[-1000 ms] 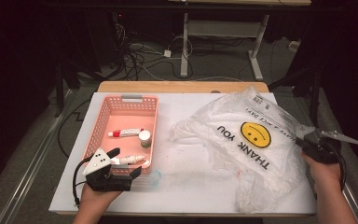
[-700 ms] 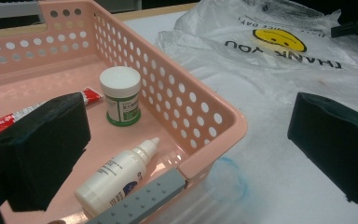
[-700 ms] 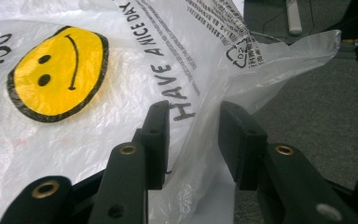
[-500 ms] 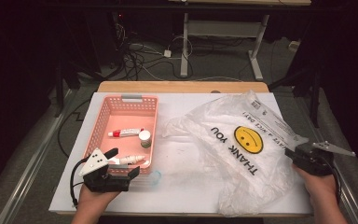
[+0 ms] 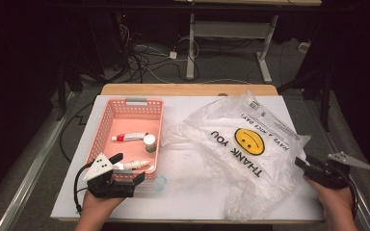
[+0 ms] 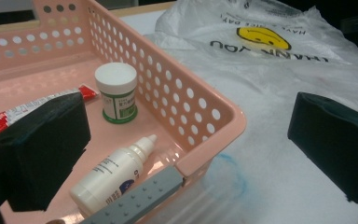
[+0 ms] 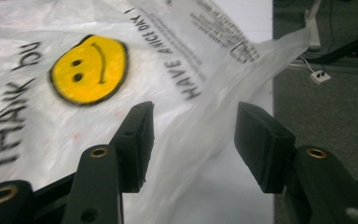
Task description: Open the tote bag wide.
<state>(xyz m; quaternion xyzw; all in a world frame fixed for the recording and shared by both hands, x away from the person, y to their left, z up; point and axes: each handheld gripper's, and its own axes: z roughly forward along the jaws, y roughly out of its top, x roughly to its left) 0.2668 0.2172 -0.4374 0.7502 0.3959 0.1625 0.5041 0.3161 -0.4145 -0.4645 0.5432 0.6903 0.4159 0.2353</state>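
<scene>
A crumpled clear plastic bag (image 5: 241, 149) with a yellow smiley and "THANK YOU" lies across the right half of the white table. My right gripper (image 5: 304, 163) is at the bag's right edge. Its jaws have just been opening, and in the right gripper view a loose fold of the bag (image 7: 200, 135) lies between the parted pads (image 7: 137, 140) without being pinched. My left gripper (image 5: 129, 167) stands open astride the near right corner of a pink basket (image 5: 107, 130). Inside the basket are a red and white tube (image 5: 129, 136), a white jar (image 6: 116, 91) and a small dropper bottle (image 6: 114, 172).
A clear plastic item with a blue ring (image 5: 158, 183) lies on the table beside the basket's near corner. The basket has grey handles at its far end (image 5: 136, 101) and its near end (image 6: 135, 200). The table's right edge (image 5: 313, 202) drops to grey floor with cables.
The right gripper has moved nearer and slightly left along the table's right edge, and its jaws have parted. The bag has shifted and slumped with it. The left hand has stayed put.
</scene>
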